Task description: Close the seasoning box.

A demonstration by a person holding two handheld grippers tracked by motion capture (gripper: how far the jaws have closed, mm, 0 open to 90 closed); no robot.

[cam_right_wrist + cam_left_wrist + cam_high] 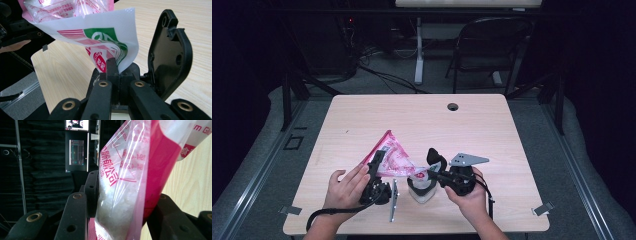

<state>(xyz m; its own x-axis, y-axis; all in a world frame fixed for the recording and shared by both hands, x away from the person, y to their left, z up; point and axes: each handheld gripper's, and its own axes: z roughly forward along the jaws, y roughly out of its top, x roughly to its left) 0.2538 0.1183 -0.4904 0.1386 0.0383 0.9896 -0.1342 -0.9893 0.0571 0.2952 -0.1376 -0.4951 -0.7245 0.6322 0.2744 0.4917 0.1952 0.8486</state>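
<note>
Your pink-and-clear plastic bag [391,157] hangs stretched between your two grippers above the near middle of the wooden table [422,120]; its long axis runs from the far-left peak down toward the near right, where the white printed corner tapers to a point. That peak points away from you, toward the table's far edge; the narrow corner points at your right gripper [432,176]. In the left gripper view the bag [130,182] stands nearly upright, with white grains packed behind the clear film and a solid pink band on the side nearer the table.

Your left gripper [374,167] has the bag's left edge; its jaws stand partway open and press on the filled, bulging part, one black pad [92,192] against the clear film and the other against the pink band.

Your right gripper [113,72] has its jaws fully together, pinching the thin white corner of the bag [100,42] with the red and green print; nothing but film lies between them. A black hinged clip [172,50] stands open just to the right of that corner in the right gripper view.

Below the bag's right end a white-and-black device [421,190] sits on the table, between your two hands; a round hole [453,106] lies well beyond the bag, near the table's far edge.
</note>
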